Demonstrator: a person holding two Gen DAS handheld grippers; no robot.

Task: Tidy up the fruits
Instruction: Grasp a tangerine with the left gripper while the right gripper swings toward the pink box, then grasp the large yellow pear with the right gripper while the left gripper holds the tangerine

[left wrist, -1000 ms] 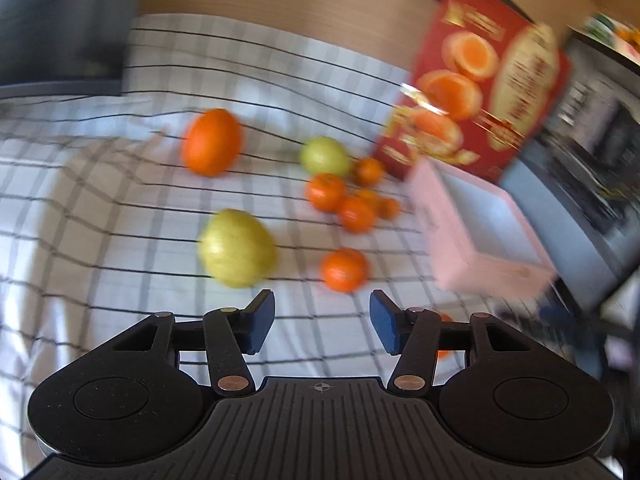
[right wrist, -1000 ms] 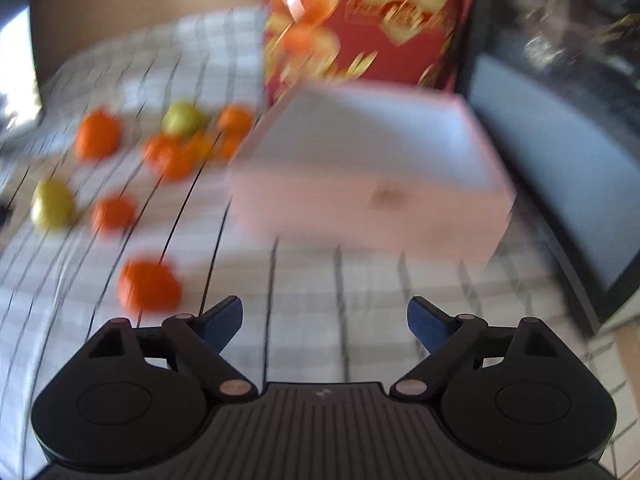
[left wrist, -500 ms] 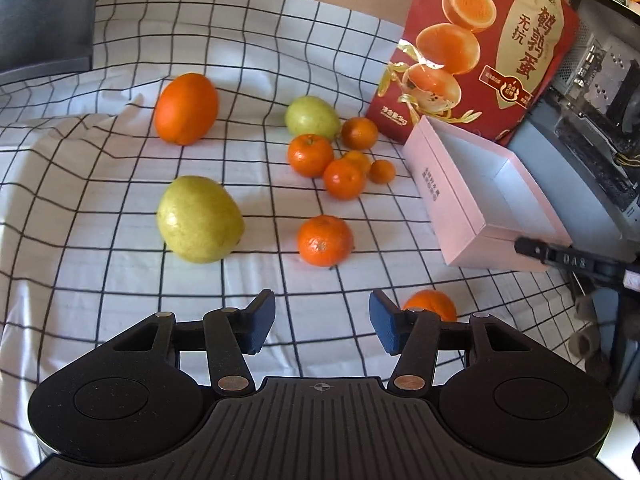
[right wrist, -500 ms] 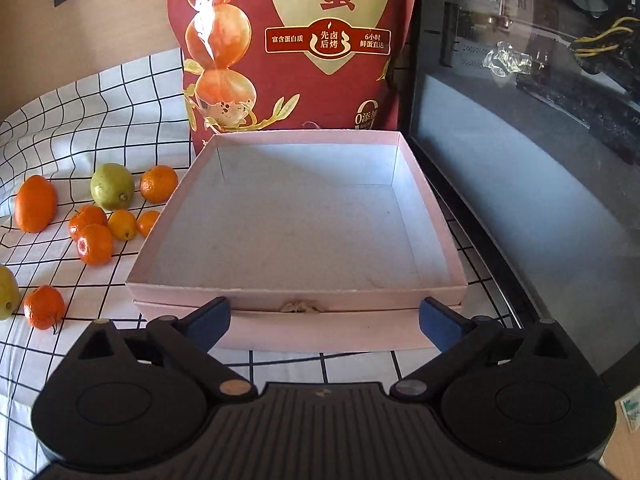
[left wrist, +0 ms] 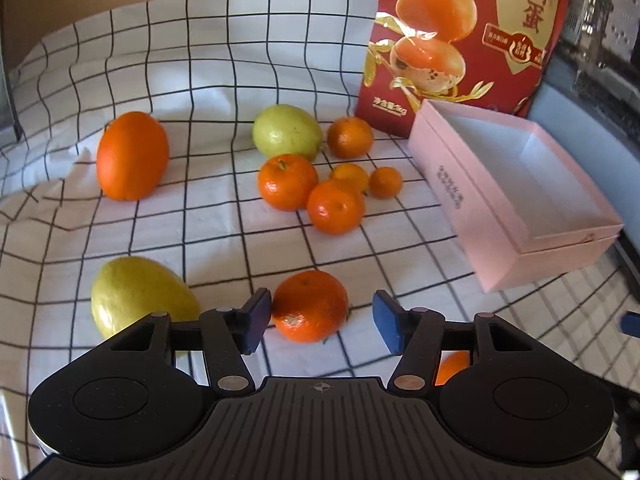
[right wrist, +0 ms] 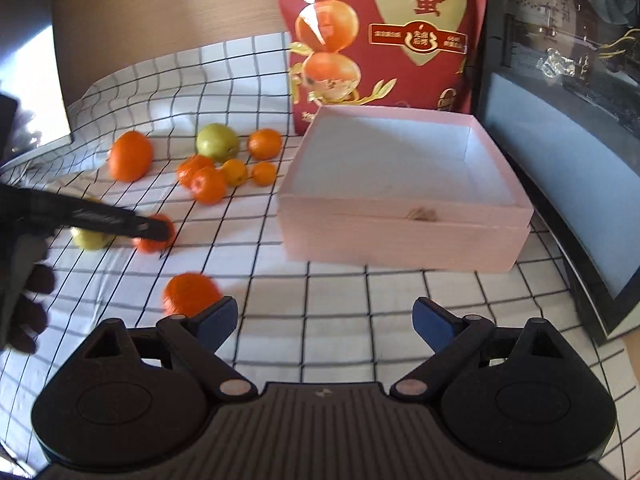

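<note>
A: Largest first. Checked cloth (left wrist: 224, 80) covers the desk. Red pouch (left wrist: 460, 32) stands at the back; the open pink box (left wrist: 516, 184), nothing in it, sits just in front.

B: Fruit?

A: Big orange (left wrist: 132, 156) at left, well apart from the box. Yellow-green fruit (left wrist: 136, 292) near the left tongs (left wrist: 318, 322). Green fruit (left wrist: 286, 132) touches a cluster of small mandarins (left wrist: 336, 206).

B: Left tongs?

A: Jaws opening, apart. One mandarin (left wrist: 310, 306) lies on the cloth between the pads, beside the left one; contact unclear, no pinch.

B: Right tongs (right wrist: 324, 316)?

A: Wide apart, closing slightly, nothing between. Box straight ahead; another mandarin (right wrist: 190, 292) just beside the left pad.
</note>
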